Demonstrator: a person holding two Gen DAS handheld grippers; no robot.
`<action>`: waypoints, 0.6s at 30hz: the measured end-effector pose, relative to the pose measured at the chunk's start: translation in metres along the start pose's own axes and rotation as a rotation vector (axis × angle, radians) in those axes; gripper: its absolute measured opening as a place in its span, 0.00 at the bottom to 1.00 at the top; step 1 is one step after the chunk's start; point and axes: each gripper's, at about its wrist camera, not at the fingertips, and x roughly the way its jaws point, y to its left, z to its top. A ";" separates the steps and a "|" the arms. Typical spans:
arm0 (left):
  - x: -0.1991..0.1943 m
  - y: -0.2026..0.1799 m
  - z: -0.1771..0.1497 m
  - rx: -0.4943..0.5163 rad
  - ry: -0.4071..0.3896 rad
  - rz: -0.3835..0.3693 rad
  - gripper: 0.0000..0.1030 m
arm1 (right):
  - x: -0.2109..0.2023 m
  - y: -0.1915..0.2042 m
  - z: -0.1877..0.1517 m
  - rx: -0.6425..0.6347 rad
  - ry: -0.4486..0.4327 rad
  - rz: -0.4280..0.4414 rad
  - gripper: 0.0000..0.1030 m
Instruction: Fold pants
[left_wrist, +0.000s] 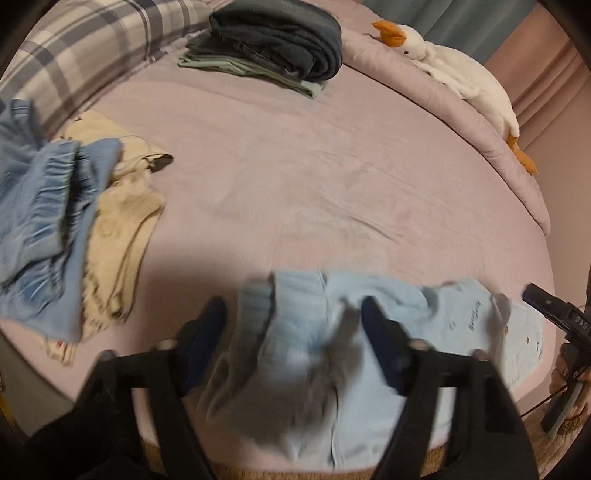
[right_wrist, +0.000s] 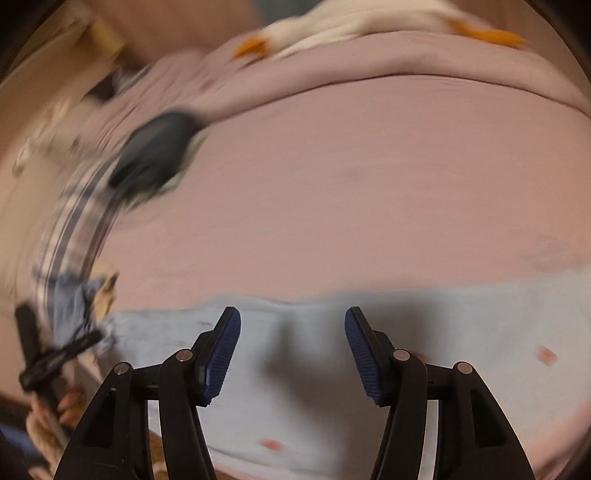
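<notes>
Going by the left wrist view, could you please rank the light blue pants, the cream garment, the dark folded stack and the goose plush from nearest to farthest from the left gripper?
From the left gripper:
1. Light blue pants, directly under the fingers.
2. Cream garment, to the left.
3. Dark folded stack, at the far side of the bed.
4. Goose plush, far right edge; close to call with the stack.

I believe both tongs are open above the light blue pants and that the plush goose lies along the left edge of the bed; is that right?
Not quite: the plush goose lies along the right edge of the bed, as the left wrist view shows. Both the left tongs and right tongs are indeed open above the light blue pants.
</notes>
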 end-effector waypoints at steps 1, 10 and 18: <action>0.006 0.002 -0.001 0.003 0.014 0.018 0.50 | 0.009 0.010 0.003 -0.011 0.014 0.002 0.57; -0.008 0.016 -0.057 0.037 -0.020 0.013 0.42 | 0.056 0.028 -0.009 -0.027 0.184 0.078 0.57; 0.001 0.013 -0.045 0.036 -0.028 0.034 0.43 | 0.054 0.013 -0.001 0.050 0.236 0.124 0.57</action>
